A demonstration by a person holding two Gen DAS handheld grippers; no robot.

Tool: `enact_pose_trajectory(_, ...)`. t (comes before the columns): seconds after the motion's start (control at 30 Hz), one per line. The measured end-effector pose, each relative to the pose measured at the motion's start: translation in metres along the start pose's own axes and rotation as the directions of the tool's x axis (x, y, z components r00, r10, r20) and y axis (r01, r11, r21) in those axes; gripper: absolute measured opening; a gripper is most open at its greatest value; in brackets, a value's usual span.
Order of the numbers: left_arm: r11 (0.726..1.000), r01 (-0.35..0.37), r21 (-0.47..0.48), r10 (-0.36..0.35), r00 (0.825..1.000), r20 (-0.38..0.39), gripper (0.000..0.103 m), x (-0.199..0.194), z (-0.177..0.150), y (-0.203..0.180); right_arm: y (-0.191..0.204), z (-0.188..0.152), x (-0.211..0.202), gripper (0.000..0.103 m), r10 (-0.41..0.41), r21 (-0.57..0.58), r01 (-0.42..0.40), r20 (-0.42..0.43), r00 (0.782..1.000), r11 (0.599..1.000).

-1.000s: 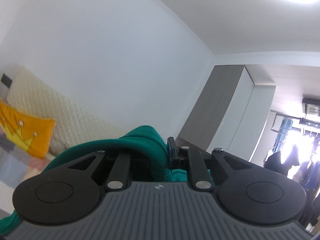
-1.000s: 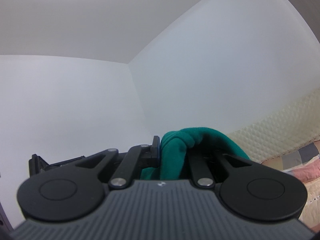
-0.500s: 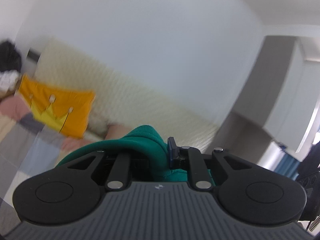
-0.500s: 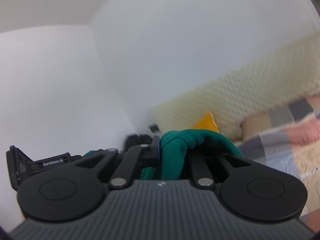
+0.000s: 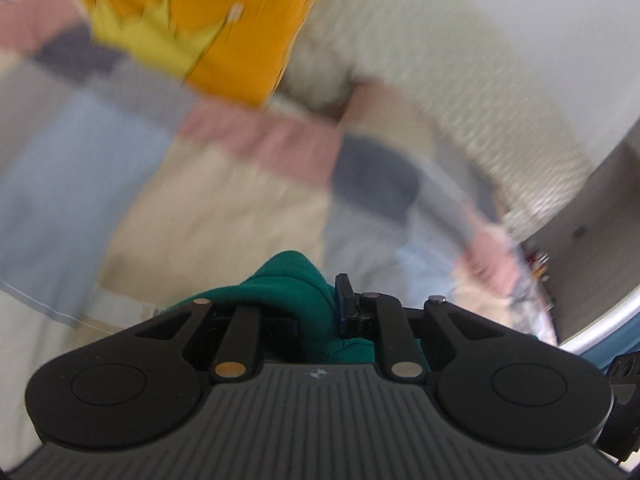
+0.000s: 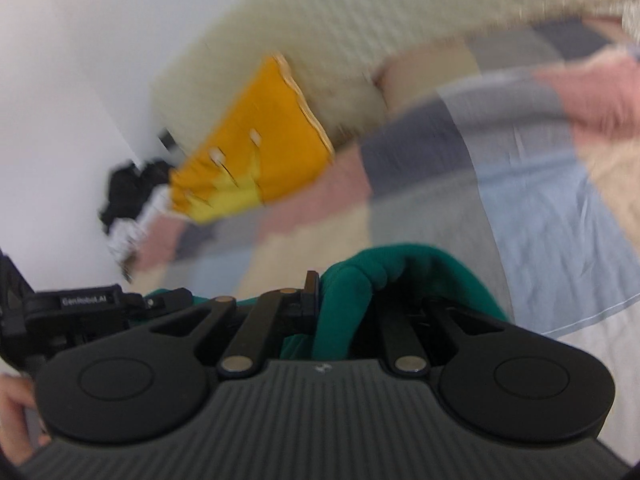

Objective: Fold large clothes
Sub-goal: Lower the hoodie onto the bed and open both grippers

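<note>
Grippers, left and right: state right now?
Left gripper: closed on the green garment.
Right gripper: closed on the same green garment.

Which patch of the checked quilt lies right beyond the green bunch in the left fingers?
The cream patch, straight past the green garment; blue patches flank it.

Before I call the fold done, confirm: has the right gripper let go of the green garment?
No: in the right wrist view, the right gripper is shut on a bunched fold of the green garment.
</note>
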State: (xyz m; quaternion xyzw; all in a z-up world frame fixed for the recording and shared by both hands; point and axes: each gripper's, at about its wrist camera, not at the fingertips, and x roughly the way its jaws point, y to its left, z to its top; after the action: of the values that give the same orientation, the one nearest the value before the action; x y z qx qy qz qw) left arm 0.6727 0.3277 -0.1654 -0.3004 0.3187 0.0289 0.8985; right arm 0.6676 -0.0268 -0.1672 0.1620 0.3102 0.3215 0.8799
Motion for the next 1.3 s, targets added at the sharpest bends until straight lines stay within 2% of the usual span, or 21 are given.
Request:
enact_pose_trajectory(0.17,0.999,-0.051,0.007,0.051,0.995,-0.091,0.02,0.078,-0.011,0.041,-0.029,-0.031,0.031,0.012,-0.012,0.065,0.018,-0.089,0.996,0.998)
enact_pose_trajectory(0.33,0.997,-0.082,0.006,0.081,0.985,-0.15,0.02,0.087,-0.016,0.045,-0.04,-0.035,0.048,0.013,-0.01,0.121,0.028,-0.145,0.989,0.992)
enact_pose_trajectory(0.47,0.997,-0.071,-0.001,0.07,0.987,-0.147,0.021,0.068,-0.014,0.035,-0.043,-0.034,0.048,0.014,0.013,0.195,0.016,-0.144,0.99,0.981)
enact_pose_trajectory(0.53,0.998,-0.064,0.0,0.063,0.986,-0.153,0.026,0.06,-0.012,0.032,-0.039,-0.032,0.044,0.015,0.016,0.202,0.013,-0.146,0.989,0.979)
enact_pose_trajectory(0.57,0.998,-0.062,-0.003,0.061,0.984,-0.166,0.033,0.057,-0.011,0.03,-0.039,-0.033,0.044,0.017,0.014,0.203,0.017,-0.149,0.989,0.979)
enact_pose_trajectory(0.6,0.998,-0.061,-0.006,0.059,0.982,-0.177,0.048,0.054,-0.009,0.028,-0.037,-0.032,0.041,0.019,0.005,0.201,0.027,-0.157,0.988,0.979)
enact_pose_trajectory(0.63,0.998,-0.06,-0.009,0.058,0.982,-0.181,0.059,0.05,-0.008,0.026,-0.034,-0.031,0.038,0.028,-0.005,0.196,0.038,-0.166,0.986,0.98)
enact_pose_trajectory(0.67,0.998,-0.054,-0.011,0.051,0.982,-0.181,0.073,0.045,-0.007,0.023,-0.032,-0.032,0.035,0.043,-0.006,0.193,0.039,-0.173,0.985,0.98)
enact_pose_trajectory(0.7,0.999,-0.042,-0.006,0.04,0.983,-0.178,0.077,0.038,-0.007,0.02,-0.029,-0.032,0.029,0.053,0.0,0.194,0.034,-0.173,0.985,0.98)
enact_pose_trajectory(0.73,1.0,-0.028,0.004,0.028,0.984,-0.176,0.078,0.03,-0.007,0.014,-0.026,-0.032,0.021,0.07,0.011,0.203,0.023,-0.166,0.986,0.979)
enact_pose_trajectory(0.77,1.0,-0.024,0.015,0.026,0.985,-0.172,0.079,0.023,-0.007,0.009,-0.024,-0.033,0.013,0.072,0.019,0.211,0.014,-0.156,0.988,0.977)
enact_pose_trajectory(0.9,0.998,-0.018,0.064,0.026,0.992,-0.127,0.079,-0.02,-0.016,-0.012,-0.004,-0.038,-0.028,0.072,0.014,0.182,0.009,-0.126,0.992,0.983)
enact_pose_trajectory(1.03,0.994,-0.032,0.109,0.04,0.996,-0.08,0.079,-0.082,-0.035,-0.032,0.02,-0.047,-0.085,0.072,-0.011,0.143,0.023,-0.087,0.996,0.989)
enact_pose_trajectory(1.3,0.979,-0.026,0.203,0.029,0.999,-0.015,0.079,-0.226,-0.103,-0.085,0.075,-0.092,-0.216,0.072,-0.058,0.059,0.061,-0.046,0.997,0.996)
